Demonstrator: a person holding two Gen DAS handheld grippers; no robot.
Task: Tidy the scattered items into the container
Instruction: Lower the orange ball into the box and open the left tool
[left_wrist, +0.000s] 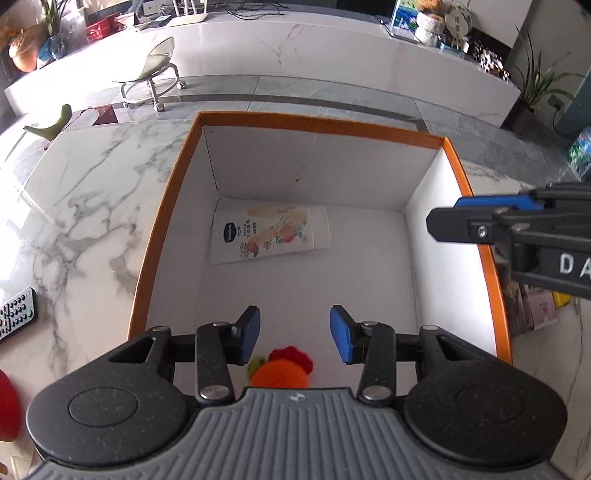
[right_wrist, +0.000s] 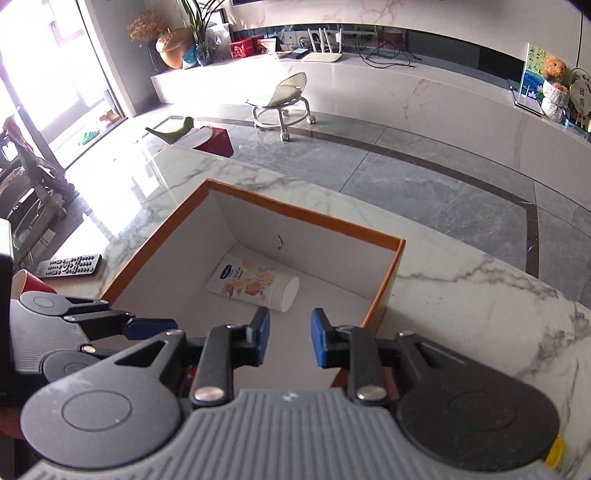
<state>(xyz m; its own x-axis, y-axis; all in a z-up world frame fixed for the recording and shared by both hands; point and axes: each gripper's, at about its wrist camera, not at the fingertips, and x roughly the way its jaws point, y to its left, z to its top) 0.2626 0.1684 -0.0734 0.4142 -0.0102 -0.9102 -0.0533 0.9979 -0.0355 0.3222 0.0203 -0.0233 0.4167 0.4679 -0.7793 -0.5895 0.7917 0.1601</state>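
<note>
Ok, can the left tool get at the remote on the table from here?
Probably yes. The remote lies on the bare marble table, outside the box's orange wall. The left tool is open and empty, with nothing between them.

carton (left_wrist: 267, 236) lying in box (left_wrist: 173, 218), remote (left_wrist: 16, 312) left of box

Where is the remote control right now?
The remote control lies on the marble table, left of the orange-rimmed box, beside a red cup.
</note>
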